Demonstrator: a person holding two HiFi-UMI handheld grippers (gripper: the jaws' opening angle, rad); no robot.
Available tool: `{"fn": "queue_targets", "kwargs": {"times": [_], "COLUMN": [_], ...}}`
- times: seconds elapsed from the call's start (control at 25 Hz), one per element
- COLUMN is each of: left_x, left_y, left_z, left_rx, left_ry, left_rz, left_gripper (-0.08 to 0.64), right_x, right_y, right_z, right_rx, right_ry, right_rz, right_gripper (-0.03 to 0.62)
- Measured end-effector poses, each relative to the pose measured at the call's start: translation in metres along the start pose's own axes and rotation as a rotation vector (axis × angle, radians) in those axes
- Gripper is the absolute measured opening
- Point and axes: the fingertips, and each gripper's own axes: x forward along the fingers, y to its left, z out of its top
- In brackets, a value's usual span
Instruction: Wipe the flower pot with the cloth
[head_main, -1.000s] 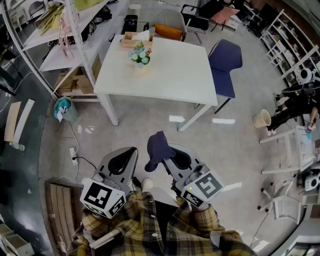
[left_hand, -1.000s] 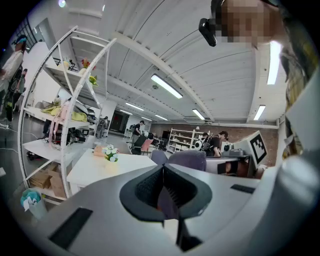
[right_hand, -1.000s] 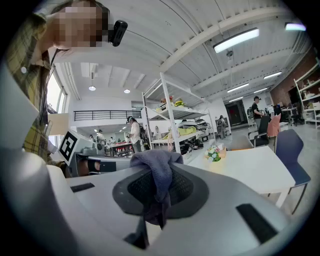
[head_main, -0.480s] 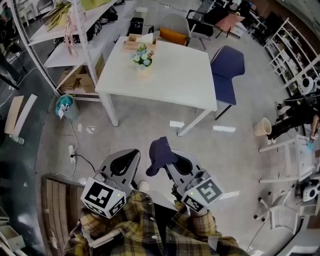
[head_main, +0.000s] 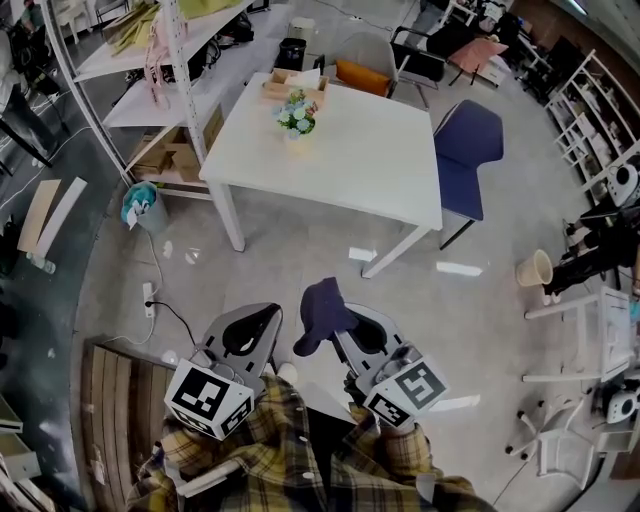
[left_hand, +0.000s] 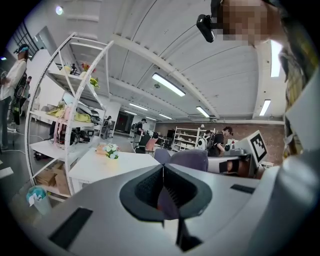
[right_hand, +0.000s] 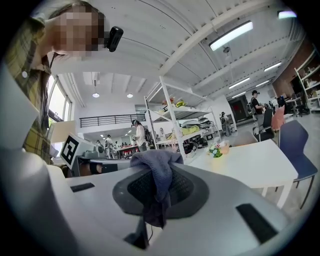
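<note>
1. Flower pot, small and pale with a bunch of white and blue flowers, stands upright on the square white counter. It is well ahead of both tongs and apart from them.
2. In the left gripper view the flower pot sits off to the left beyond the tips. In the right gripper view the pot sits off to the right, so it lies ahead between the two.
3. Left tongs are fully closed, the two dark pads meeting in a thin seam, and they hold nothing.
4. Right tongs are clamped on the dark blue cloth. The cloth bunches over the tips and hangs down in front of the pads.
5. Both tongs are held side by side over the grey floor, pointing toward the counter, with the cloth just right of the left tongs' tip.
6. A blue chair stands at the counter's right side, ahead and right of the right tongs.
7. A white metal shelf rack stands ahead and left of the left tongs.
8. Yellow plaid sleeves show behind the tongs.
</note>
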Motion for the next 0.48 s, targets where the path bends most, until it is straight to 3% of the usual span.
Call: {"fn": "queue_targets", "kwargs": {"times": [0.48], "left_x": [0.049], "left_y": [0.073], "left_z": [0.017], "left_rx": [-0.011], "left_ry": [-0.002], "left_rz": [-0.01], "left_gripper": [0.011], "right_x": [0.071], "right_y": [-0.043], "right_z": [0.009], "right_rx": [-0.003], "right_ry": [0.021], "right_rz": [-0.016], "right_gripper": [0.021]}}
